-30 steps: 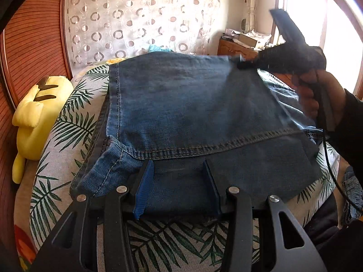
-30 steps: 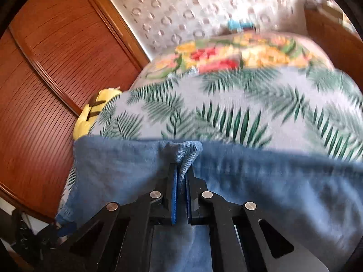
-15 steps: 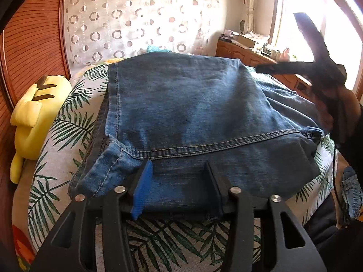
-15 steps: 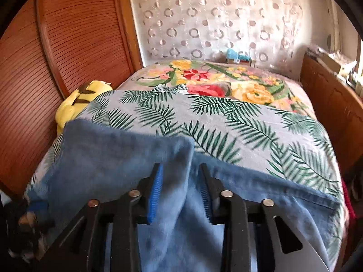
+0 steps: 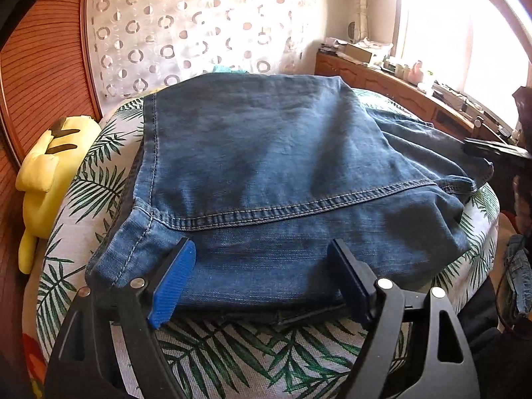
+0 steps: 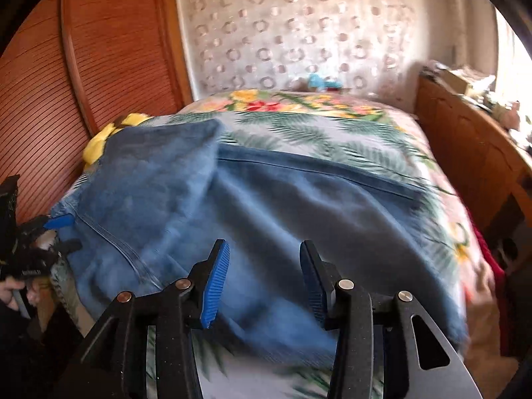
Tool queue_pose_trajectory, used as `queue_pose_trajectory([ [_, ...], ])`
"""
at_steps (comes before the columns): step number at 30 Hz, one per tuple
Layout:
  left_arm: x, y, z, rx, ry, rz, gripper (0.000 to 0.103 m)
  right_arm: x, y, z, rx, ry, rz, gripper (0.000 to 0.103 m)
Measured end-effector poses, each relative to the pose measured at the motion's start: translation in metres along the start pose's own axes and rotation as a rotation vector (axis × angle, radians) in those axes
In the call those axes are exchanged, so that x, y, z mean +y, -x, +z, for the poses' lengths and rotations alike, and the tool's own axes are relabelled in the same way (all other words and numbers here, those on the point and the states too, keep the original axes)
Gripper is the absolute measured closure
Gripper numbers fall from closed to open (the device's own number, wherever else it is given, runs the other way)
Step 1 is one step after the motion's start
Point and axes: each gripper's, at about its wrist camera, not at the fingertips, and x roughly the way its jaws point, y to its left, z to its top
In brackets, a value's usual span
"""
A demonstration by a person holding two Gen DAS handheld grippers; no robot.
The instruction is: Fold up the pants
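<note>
**Both grippers letting go of the folded jeans**

A second ago the right gripper was pinching a fold of denim; now its blue-padded fingers are standing wide apart above the cloth, gripping nothing, and it has pulled back from the far edge. The left gripper has opened wider too.

On the left, a yellow plush toy is lying against the wooden headboard. The jeans are lying folded on the palm-leaf bedspread, hem seam running across just beyond the left gripper's spread fingers, whose tips are sitting at the near edge of the denim. To the right, a wooden sideboard is standing under the window.
</note>
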Motion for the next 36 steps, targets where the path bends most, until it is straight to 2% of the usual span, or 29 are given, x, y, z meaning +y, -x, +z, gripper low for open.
queue_pose_trajectory([
  [3, -0.005, 0.003, 0.003, -0.006, -0.006, -0.007, 0.021, -0.024, 0.019, -0.014, -0.019, -0.066, -0.038, 0.055],
  [9, -0.024, 0.010, 0.016, -0.044, -0.023, -0.024, 0.021, -0.050, 0.051, -0.036, -0.043, -0.146, -0.112, 0.035],
  [16, -0.054, 0.012, 0.029, -0.054, -0.070, -0.064, 0.021, -0.058, 0.065, -0.047, -0.038, -0.185, -0.160, 0.034],
  [21, -0.069, 0.010, 0.040, -0.063, -0.091, -0.097, 0.021, -0.067, 0.057, -0.047, -0.007, -0.202, -0.169, 0.034],
  [36, -0.096, 0.014, 0.054, -0.085, -0.127, -0.145, 0.021, -0.068, 0.036, -0.043, 0.072, -0.243, -0.152, 0.034],
])
